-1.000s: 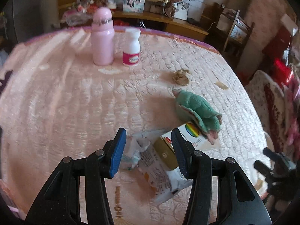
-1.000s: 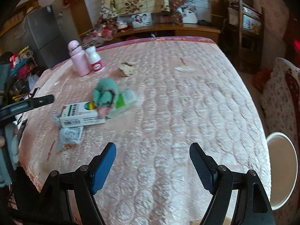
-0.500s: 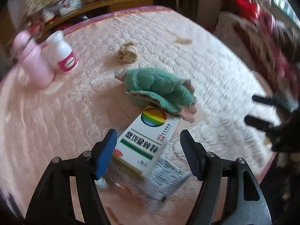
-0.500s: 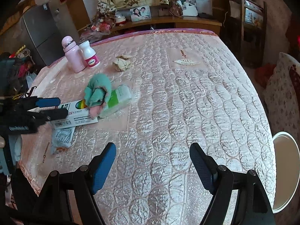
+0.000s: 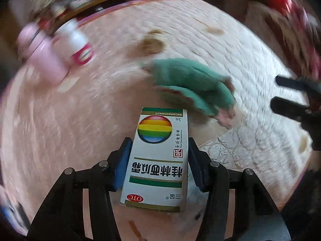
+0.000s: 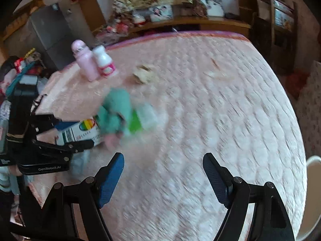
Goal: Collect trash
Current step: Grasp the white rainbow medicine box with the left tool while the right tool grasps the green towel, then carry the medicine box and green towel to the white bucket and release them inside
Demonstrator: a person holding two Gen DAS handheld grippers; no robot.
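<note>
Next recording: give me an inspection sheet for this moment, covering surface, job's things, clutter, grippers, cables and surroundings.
Surface: pink quilted cover, stained in spots.
Job's things: medicine box between the left gripper's blue pads; crumpled paper wad further back; a plastic wrapper under the box.
Clutter: green cloth beside the box; pink bottle and white bottle standing together at the far edge.
Grippers: left gripper closing on the box, pads against its sides; right gripper open, nothing between its jaws.
Cables: nothing seen.
Surroundings: wooden shelf behind, white bin rim at right.
</note>
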